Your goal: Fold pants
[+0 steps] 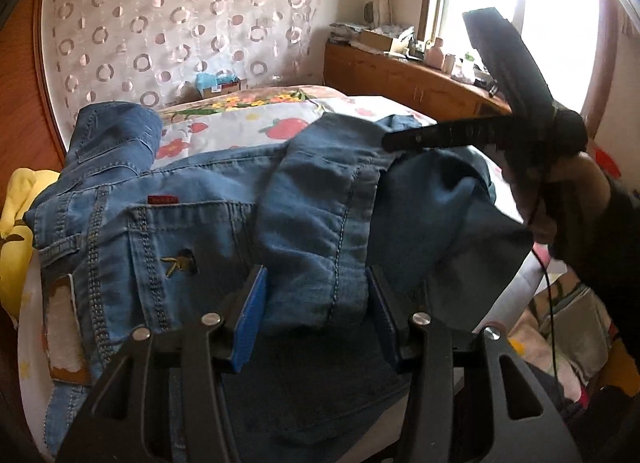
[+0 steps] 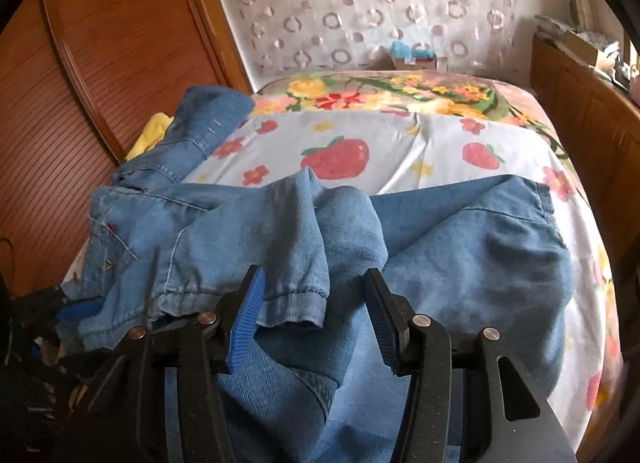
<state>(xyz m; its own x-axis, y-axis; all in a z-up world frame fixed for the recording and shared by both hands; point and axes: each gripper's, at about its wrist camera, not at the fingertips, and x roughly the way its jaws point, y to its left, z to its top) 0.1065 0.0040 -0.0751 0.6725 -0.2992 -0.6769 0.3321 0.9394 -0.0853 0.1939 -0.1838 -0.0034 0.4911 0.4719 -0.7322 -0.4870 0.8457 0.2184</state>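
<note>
Blue denim pants (image 1: 200,231) lie across the bed, waist and back pocket at the left, legs folded back over themselves. My left gripper (image 1: 316,287) is open, its blue pads either side of a folded leg section, not pinching it. The right gripper (image 1: 400,141) shows in the left wrist view as a black tool over the leg fabric at the right. In the right wrist view the pants (image 2: 460,247) spread over the sheet, and my right gripper (image 2: 314,295) is open with a hemmed leg end (image 2: 288,299) lying between its pads.
The bed (image 2: 400,135) has a fruit and flower sheet. A wooden wardrobe (image 2: 80,83) stands at the left, a wooden cabinet (image 1: 400,79) with clutter at the right under a bright window. A yellow cloth (image 1: 16,223) lies left of the pants.
</note>
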